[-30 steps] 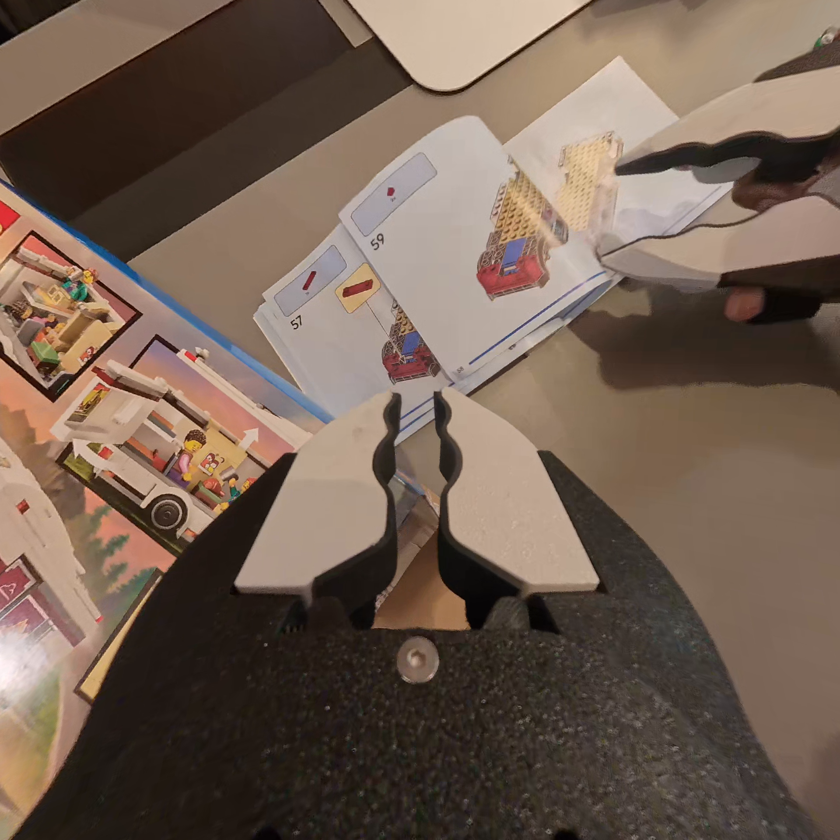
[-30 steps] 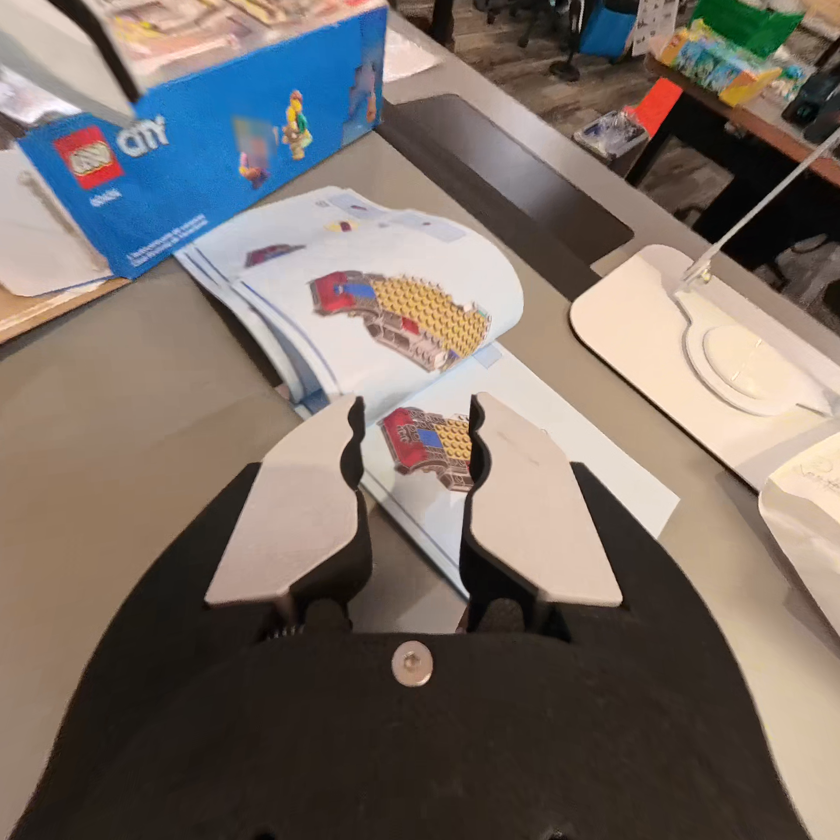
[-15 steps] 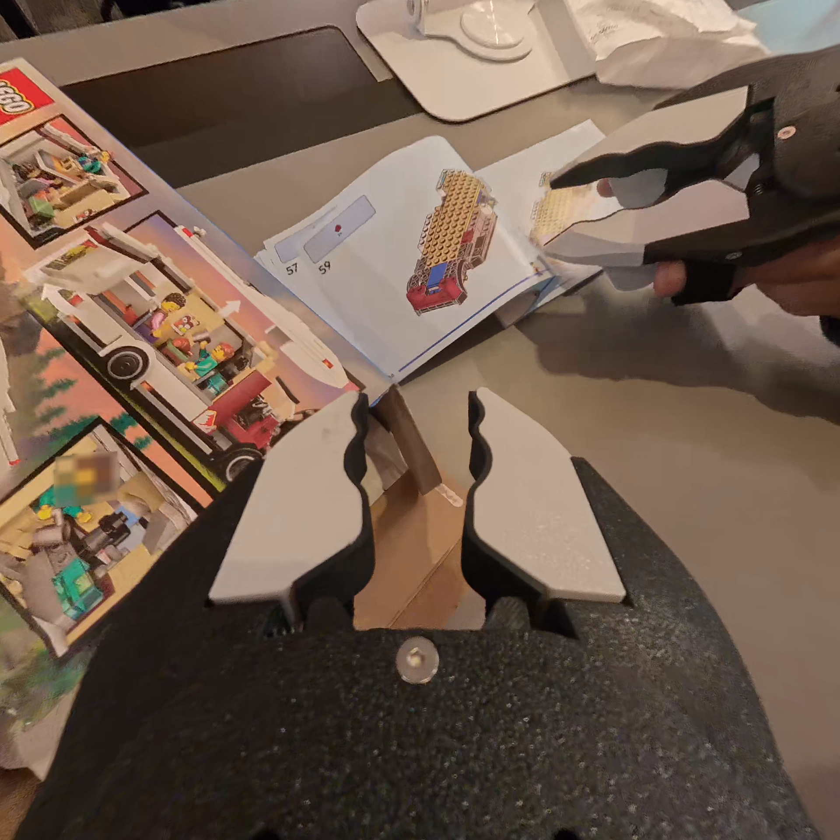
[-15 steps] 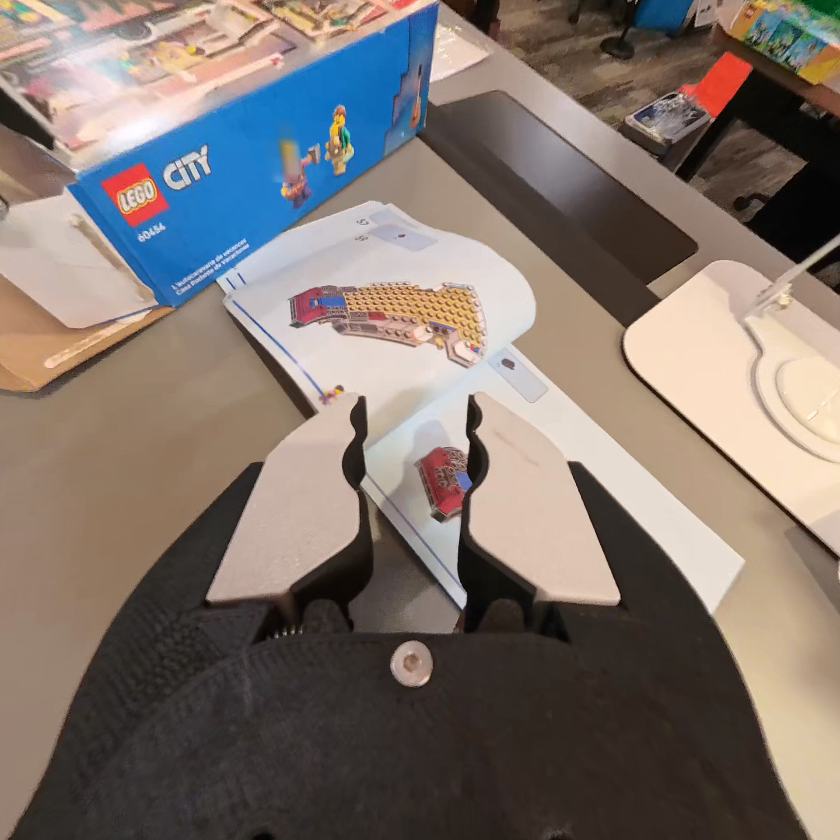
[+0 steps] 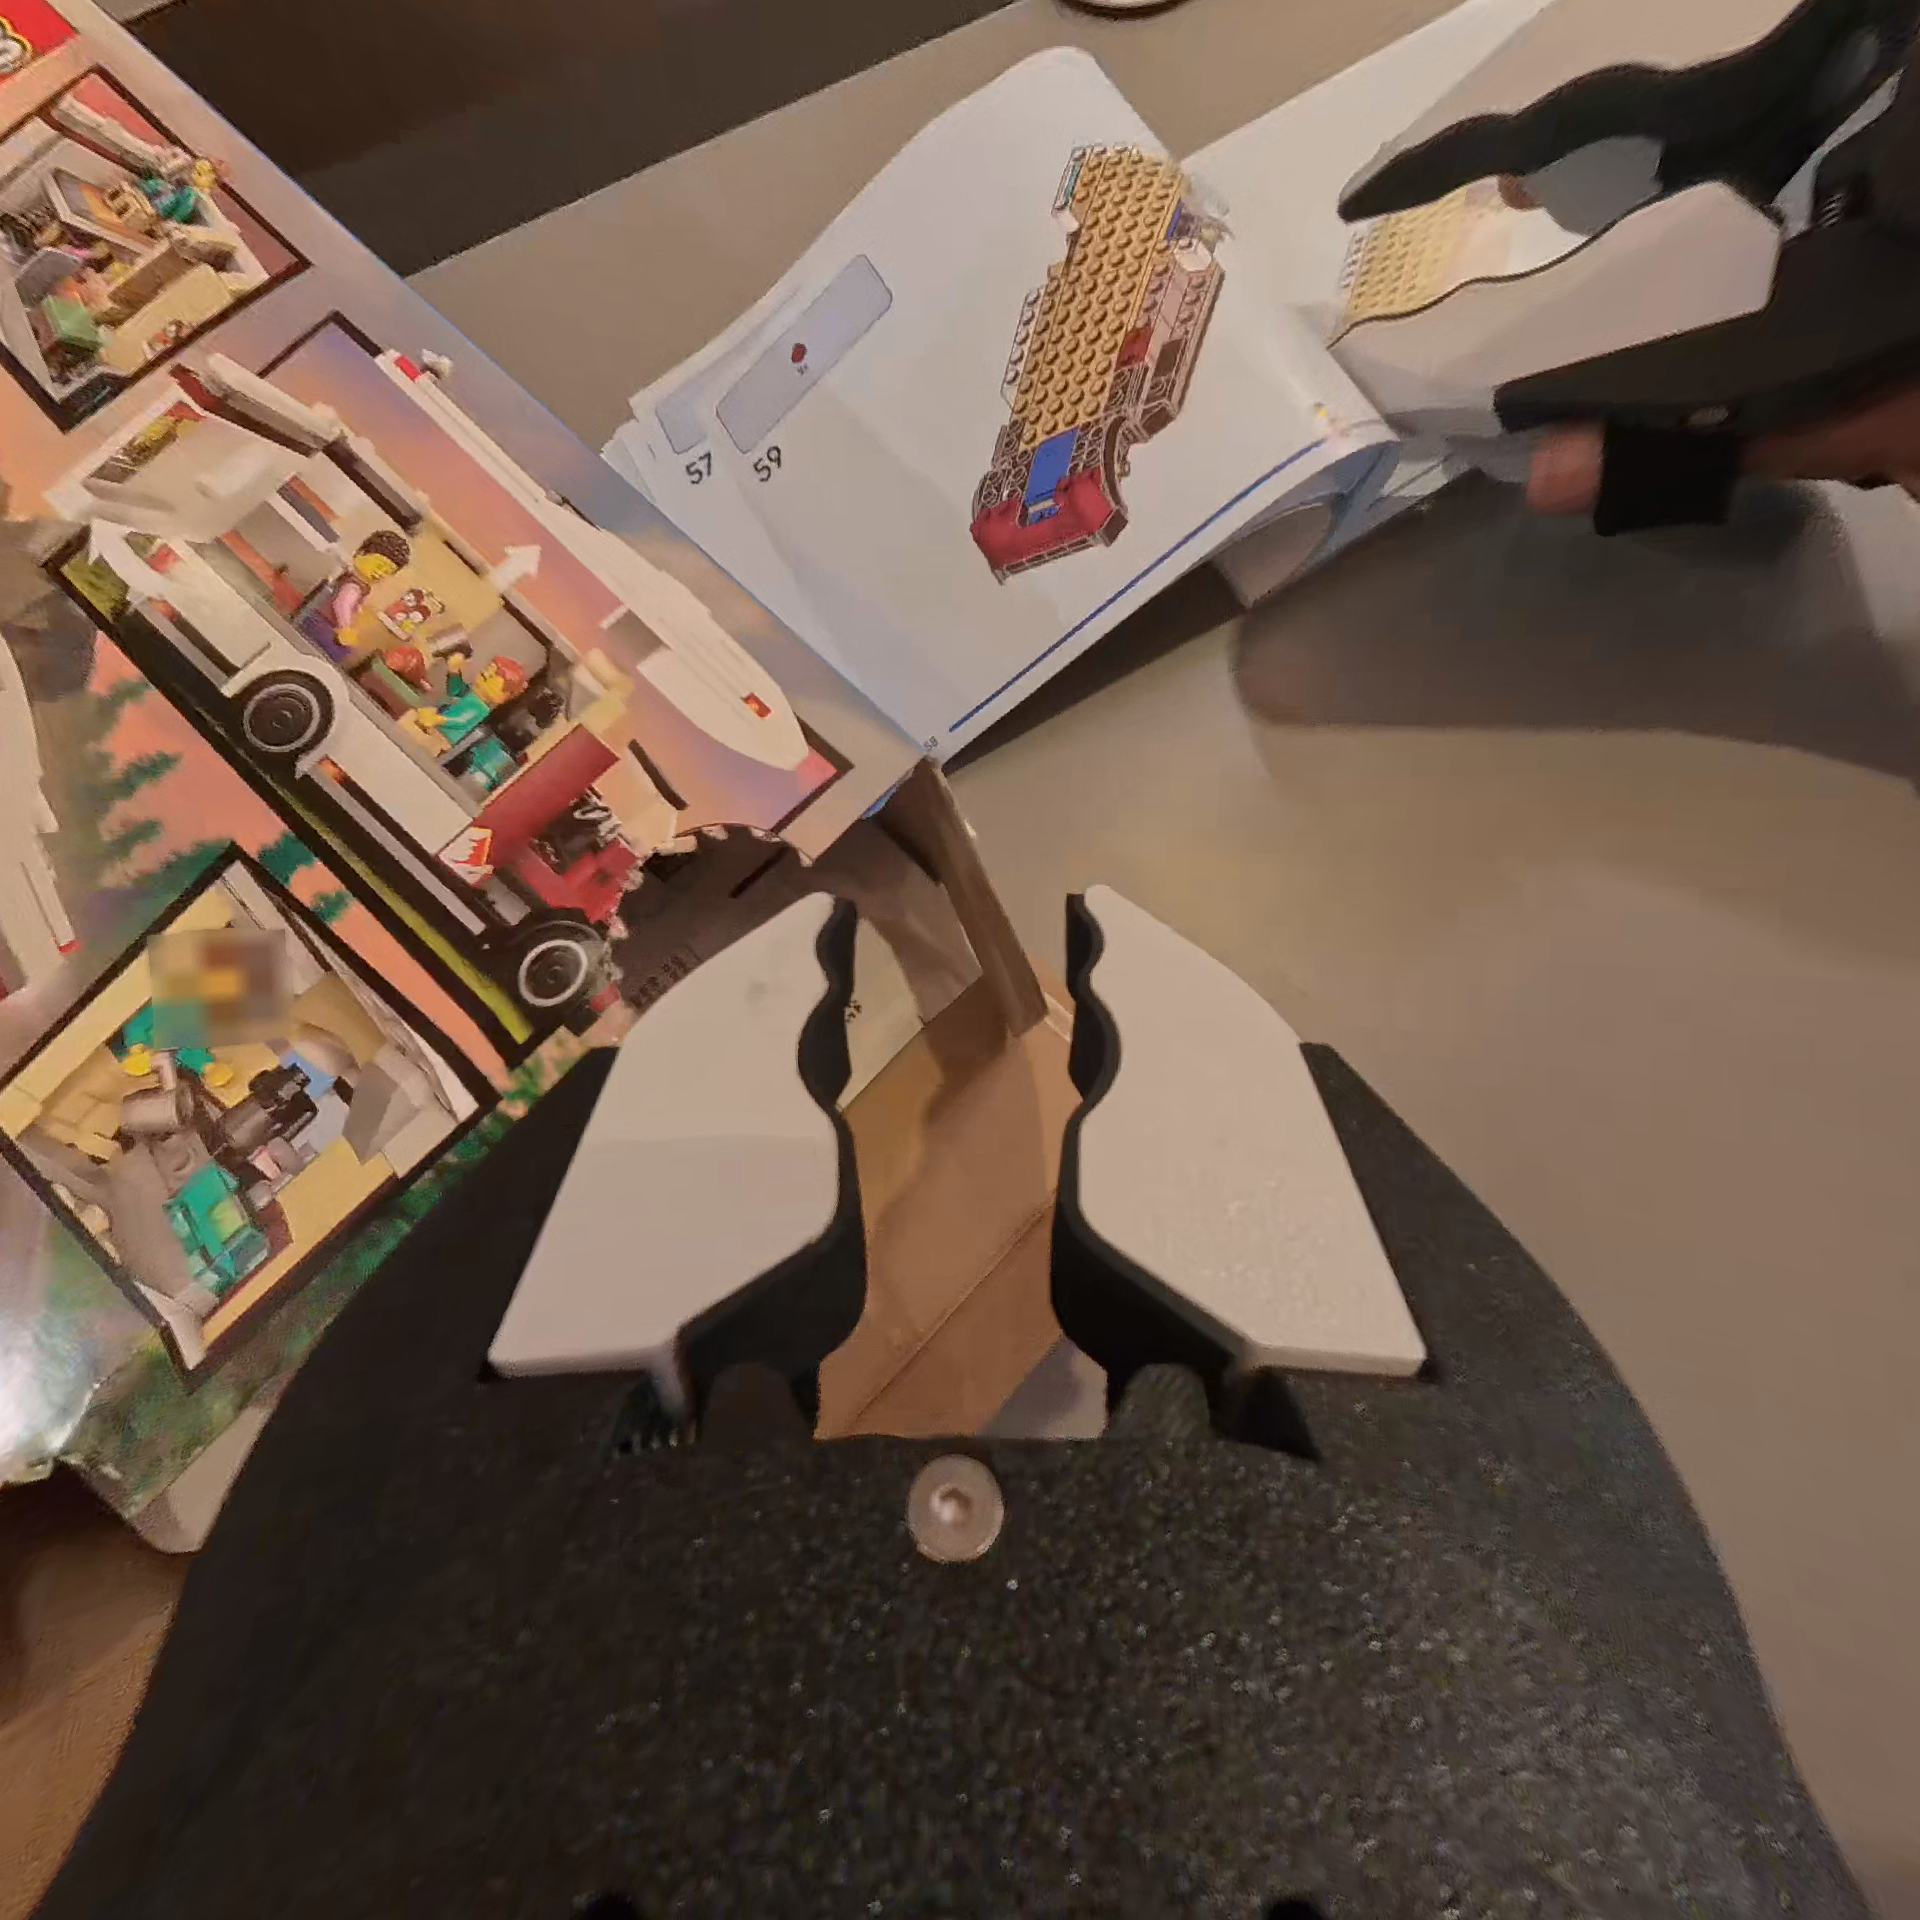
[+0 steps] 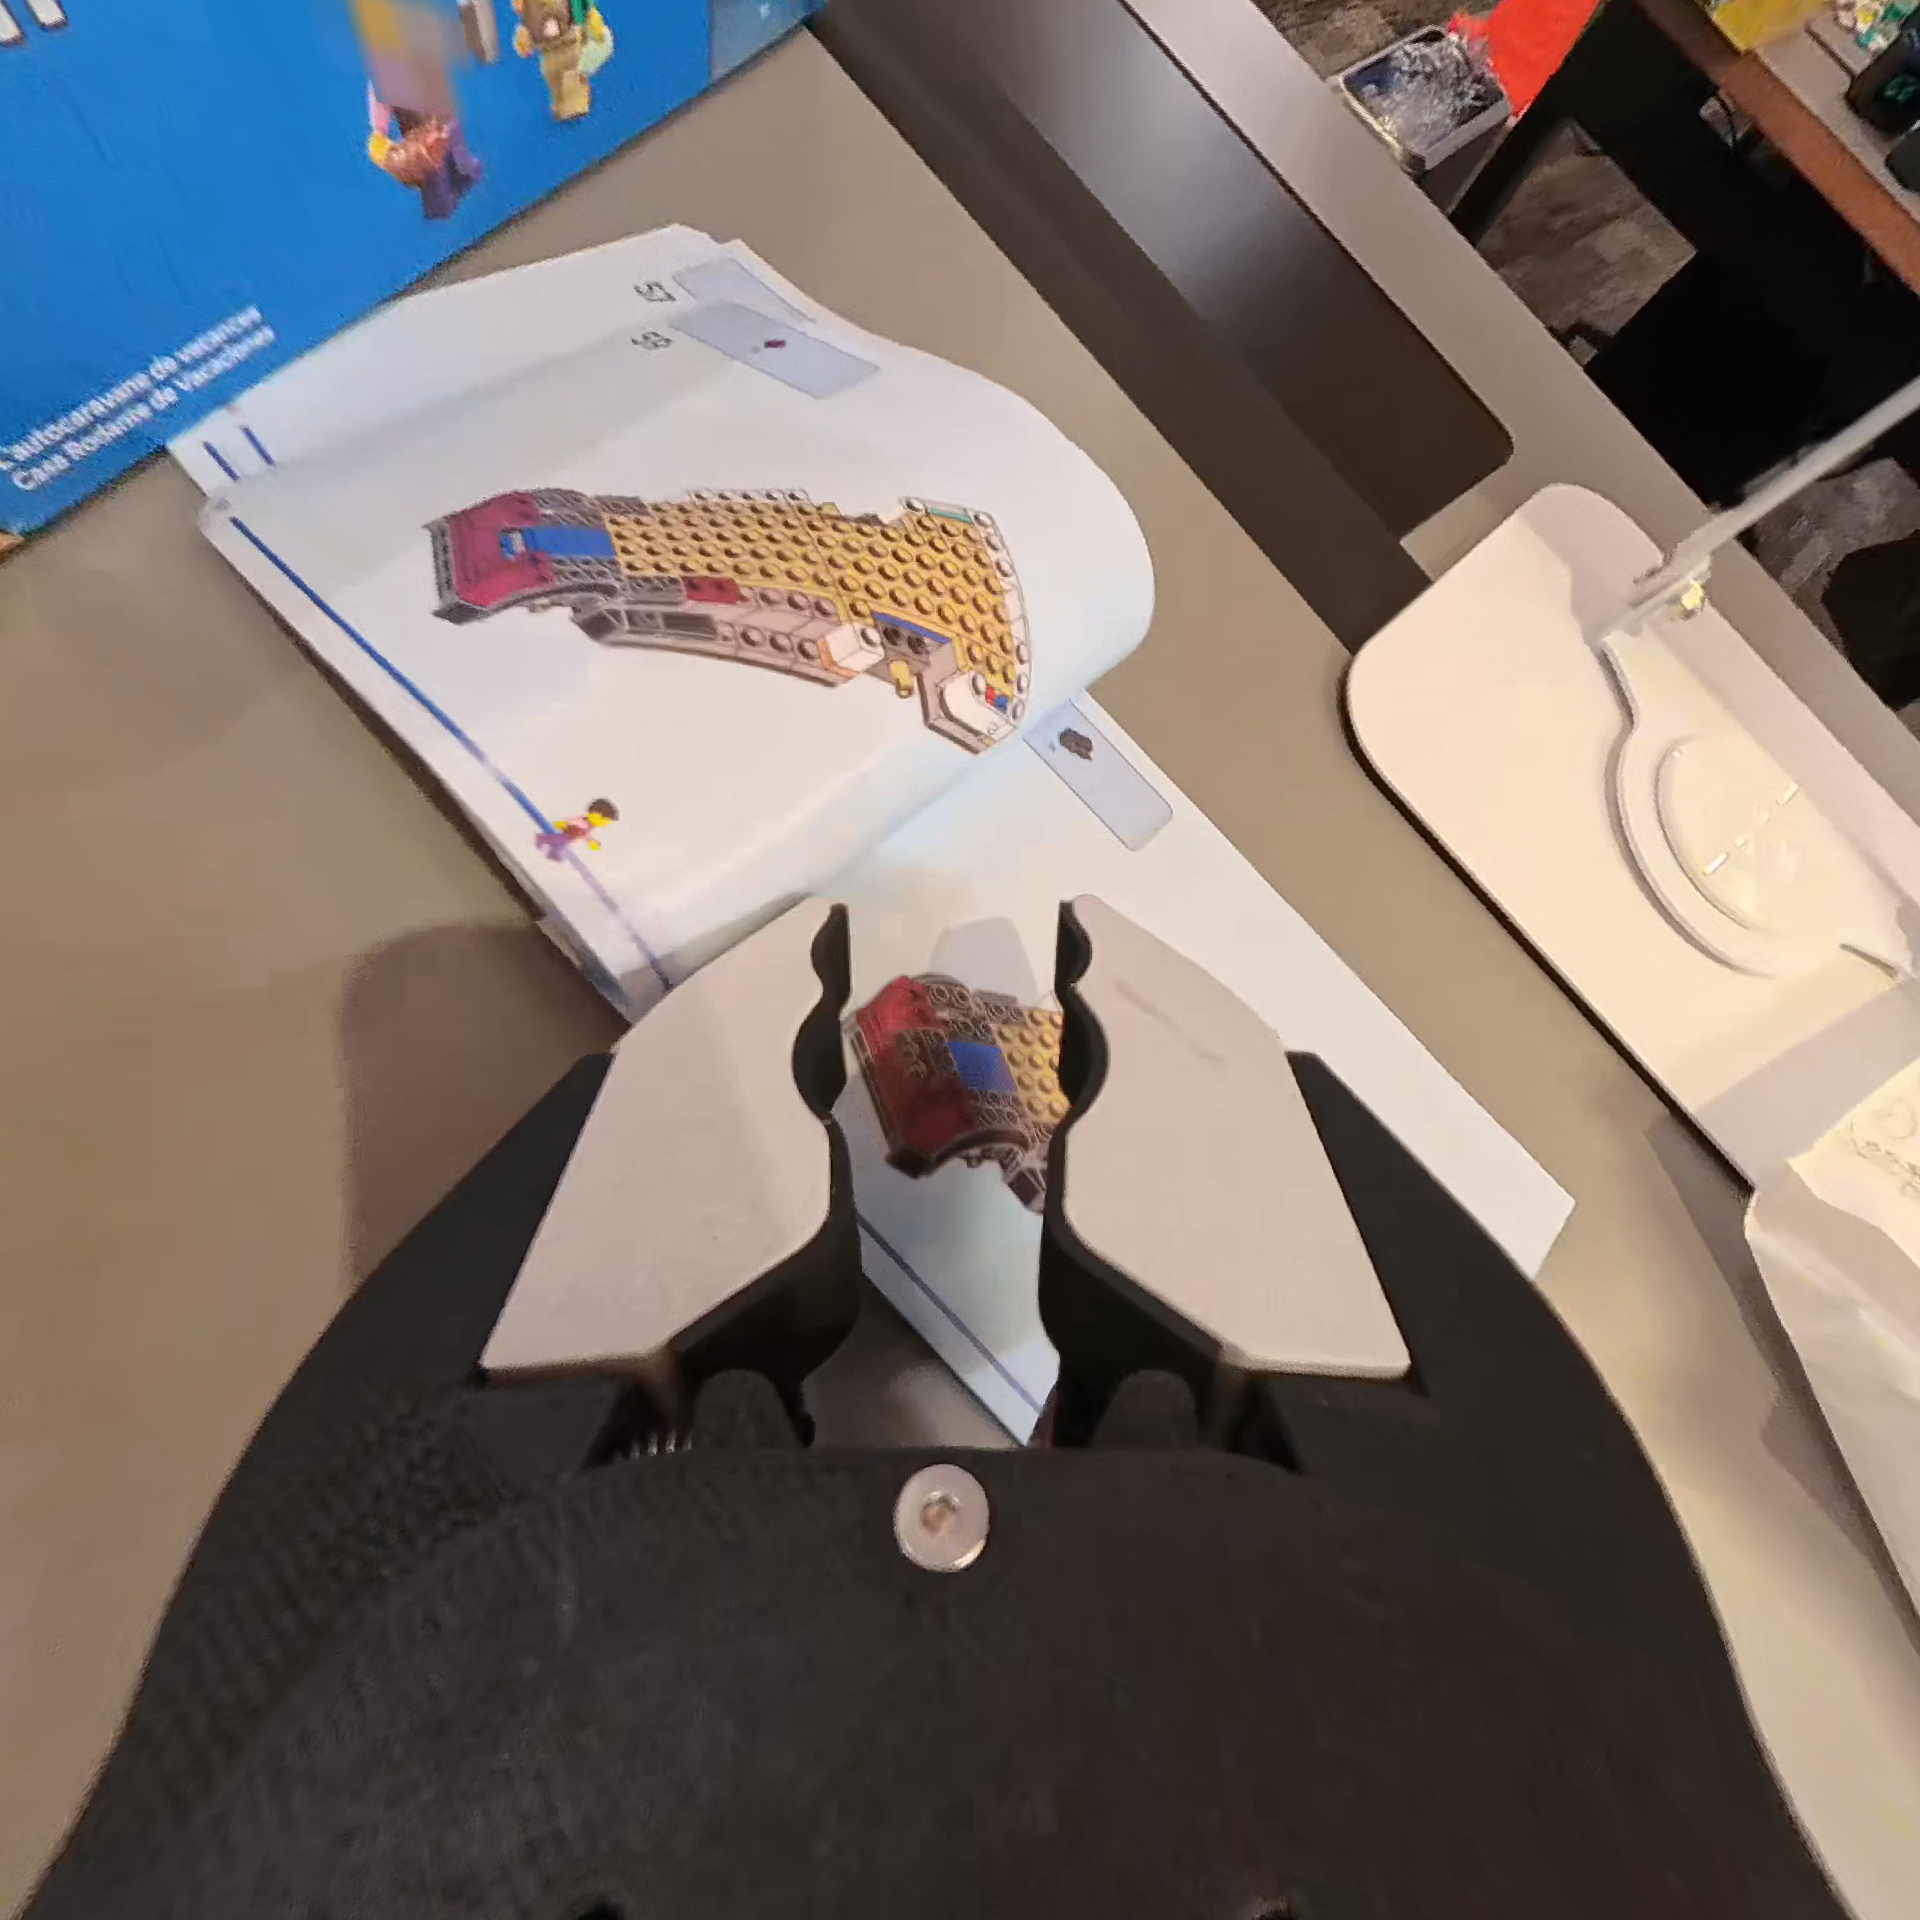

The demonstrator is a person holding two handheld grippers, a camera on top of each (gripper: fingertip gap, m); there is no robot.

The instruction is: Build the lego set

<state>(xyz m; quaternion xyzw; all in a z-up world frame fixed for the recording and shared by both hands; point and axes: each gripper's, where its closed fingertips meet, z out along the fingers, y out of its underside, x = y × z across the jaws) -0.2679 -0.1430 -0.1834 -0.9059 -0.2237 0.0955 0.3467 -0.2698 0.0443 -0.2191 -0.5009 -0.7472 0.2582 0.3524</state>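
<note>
The left gripper (image 5: 961, 914) is seen with its jaws apart and nothing clamped; a raised cardboard flap (image 5: 977, 904) of the toy box (image 5: 312, 623) stands between the fingers, and no pad is seen pressing on it. Beyond the box, an open booklet (image 5: 966, 416) lies on the table (image 5: 1455, 935), one page curled up. The right gripper (image 6: 951, 914) is held over the booklet's flat page (image 6: 1195, 1039), its jaws apart and empty. Farther off, a white lamp base (image 6: 1507, 727) is seen.
</note>
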